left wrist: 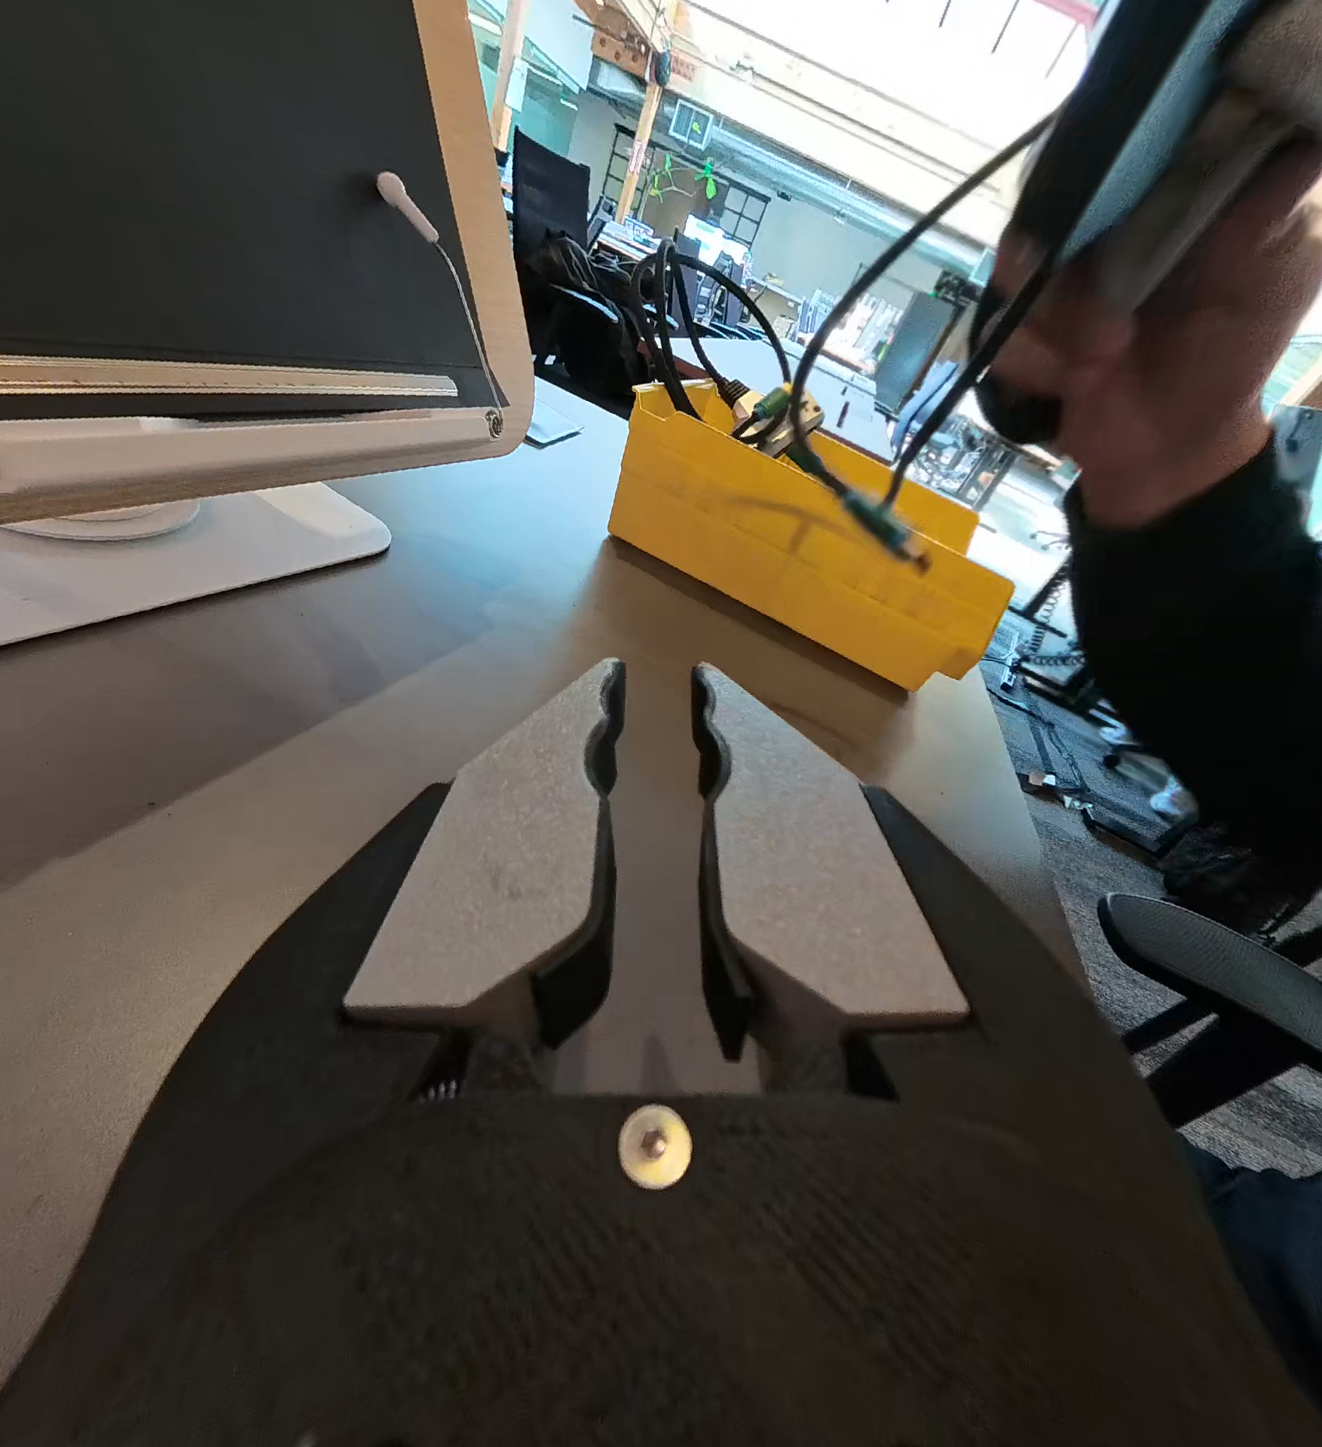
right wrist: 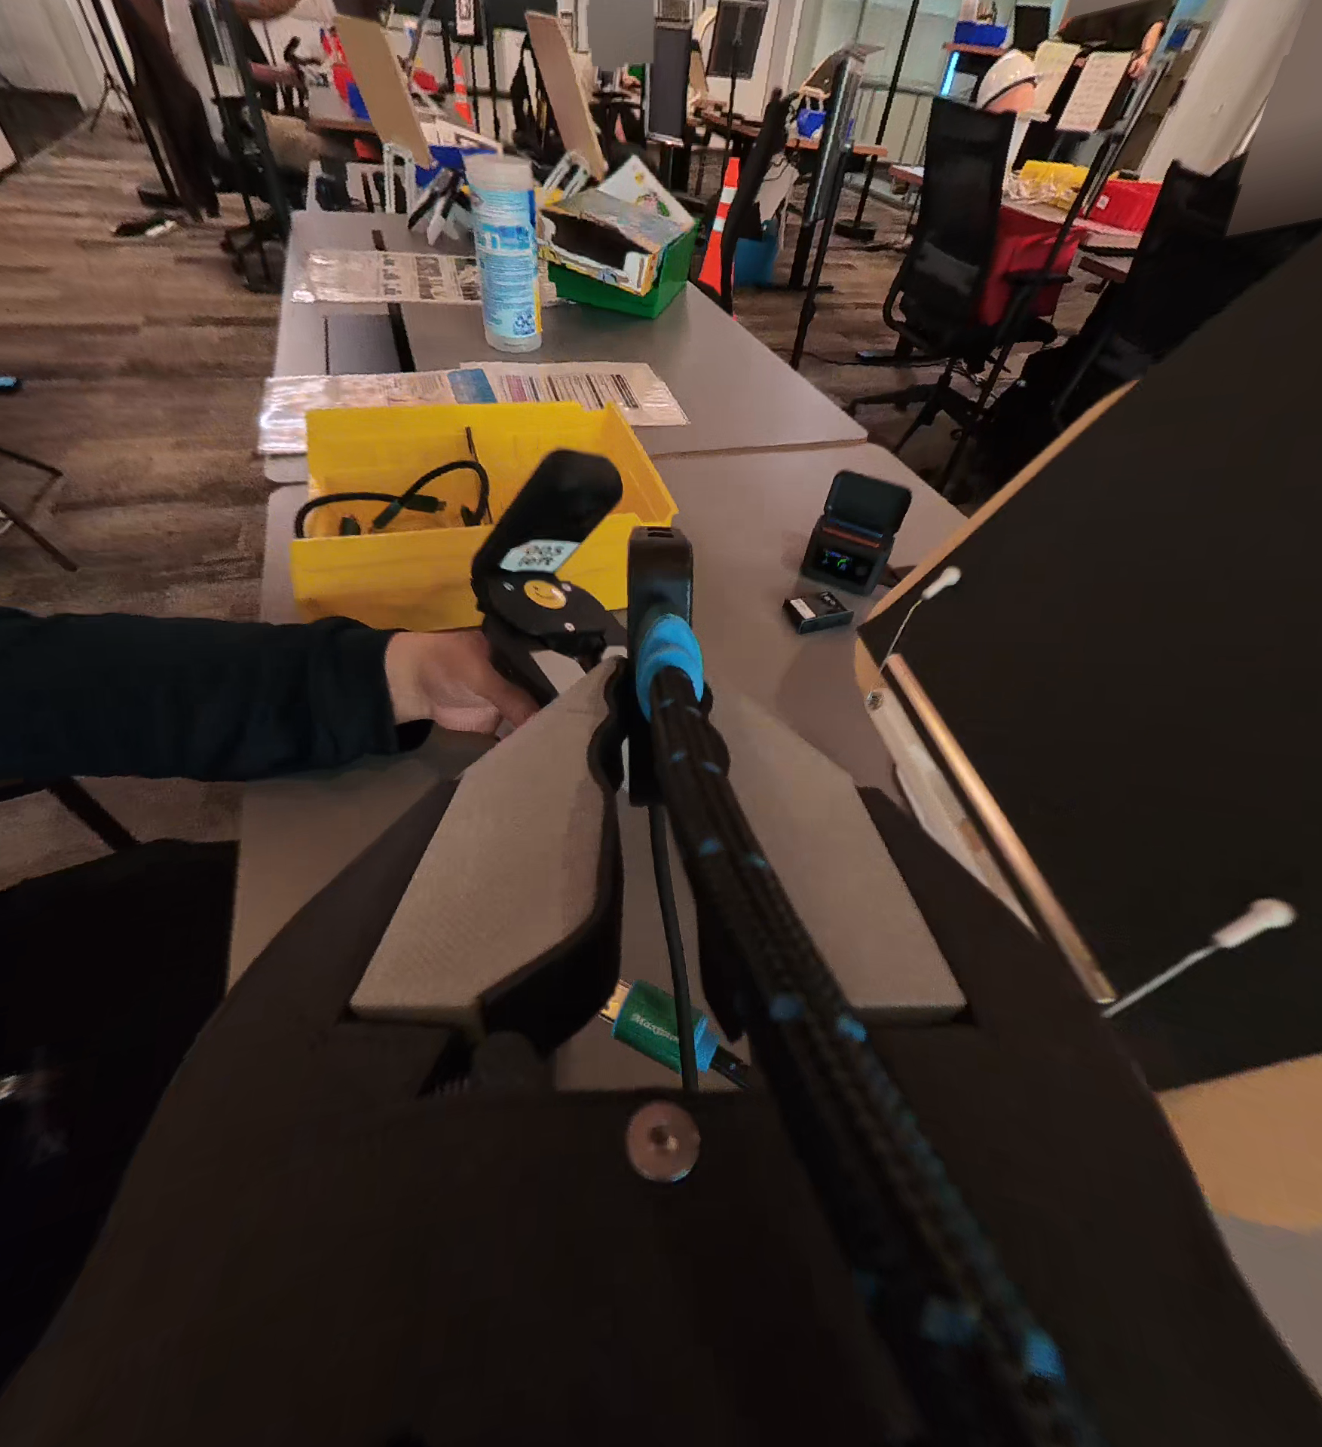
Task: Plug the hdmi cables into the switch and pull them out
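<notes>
Our right gripper (right wrist: 662,689) is closed on a black HDMI cable with blue markings (right wrist: 670,650), lifted above the grey table (right wrist: 760,501). Our left gripper (left wrist: 658,681) is slightly open and holds nothing, near the yellow bin (left wrist: 760,532) where more cables (right wrist: 407,501) lie.

Grey table (right wrist: 728,501) seen under warm light, yellow bin (right wrist: 407,564) set near its left edge, small black device (right wrist: 854,540) and flat black block (right wrist: 818,612) laid beside, white stand base (left wrist: 172,540) rested opposite
</notes>
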`<state>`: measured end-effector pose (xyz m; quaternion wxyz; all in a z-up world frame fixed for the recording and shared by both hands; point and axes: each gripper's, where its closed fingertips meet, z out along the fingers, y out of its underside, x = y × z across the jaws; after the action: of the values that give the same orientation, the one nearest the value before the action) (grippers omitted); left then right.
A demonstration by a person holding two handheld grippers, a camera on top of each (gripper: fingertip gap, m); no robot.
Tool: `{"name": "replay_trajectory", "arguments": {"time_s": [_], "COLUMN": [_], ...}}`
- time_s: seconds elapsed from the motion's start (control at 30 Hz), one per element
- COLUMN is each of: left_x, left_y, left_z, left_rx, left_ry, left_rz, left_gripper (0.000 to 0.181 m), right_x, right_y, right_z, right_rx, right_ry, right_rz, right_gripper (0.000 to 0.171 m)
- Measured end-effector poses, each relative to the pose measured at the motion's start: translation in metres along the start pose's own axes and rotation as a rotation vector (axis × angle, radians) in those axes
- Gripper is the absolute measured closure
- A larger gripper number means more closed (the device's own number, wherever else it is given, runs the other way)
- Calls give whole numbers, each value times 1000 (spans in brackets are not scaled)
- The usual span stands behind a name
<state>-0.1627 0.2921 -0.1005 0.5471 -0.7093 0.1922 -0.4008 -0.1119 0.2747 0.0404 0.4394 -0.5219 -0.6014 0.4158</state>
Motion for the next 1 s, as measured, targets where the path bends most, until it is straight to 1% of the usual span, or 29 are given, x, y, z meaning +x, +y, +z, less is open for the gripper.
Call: {"name": "replay_trajectory", "arguments": {"time_s": [0.07,0.2,0.3,0.37,0.43,0.53,0.6,0.67,0.7,0.77,0.8,0.83,0.87,0.93,1.0], "left_x": [0,-2,0,0,-1,-1,-1,-2,-2,-2,-1,-1,-1,-1,-1], "left_y": [1,11,15,18,20,21,21,21,22,23,24,25,25,26,28], "left_z": [0,5,8,9,10,11,10,10,10,11,12,12,13,13,15], "left_rx": [-3,-45,-75,-90,-102,-108,-105,-106,-108,-116,-121,-125,-128,-132,-139], "left_ry": [4,6,0,-7,-14,-15,-17,-17,-18,-15,-12,-10,-13,-15,-10], "left_rz": [-2,-16,4,19,24,22,23,22,22,19,19,22,27,28,20], "left_gripper": [169,169,169,170,170,171,171,171,171,171,171,171,171,171,171], "right_x": [8,57,86,105,126,153,165,174,176,167,157,150,147,148,151], "right_y": [-18,-26,-33,-32,-20,17,53,98,127,188,213,230,237,235,225], "right_z": [-22,-76,-122,-150,-175,-200,-207,-209,-210,-210,-211,-212,-213,-212,-213], "right_rx": [-40,-195,-234,-264,-328,-462,-559,-645,-699,-860,-946,-1008,-1031,-1024,-1037], "right_ry": [15,217,355,451,559,669,699,693,682,596,545,521,515,513,517], "right_rz": [-10,-50,-59,-76,-87,-77,-20,119,228,458,539,594,624,631,596], "right_gripper": [160,160,159,160,160,159,158,158,159,159,158,154,153,153,138]}}
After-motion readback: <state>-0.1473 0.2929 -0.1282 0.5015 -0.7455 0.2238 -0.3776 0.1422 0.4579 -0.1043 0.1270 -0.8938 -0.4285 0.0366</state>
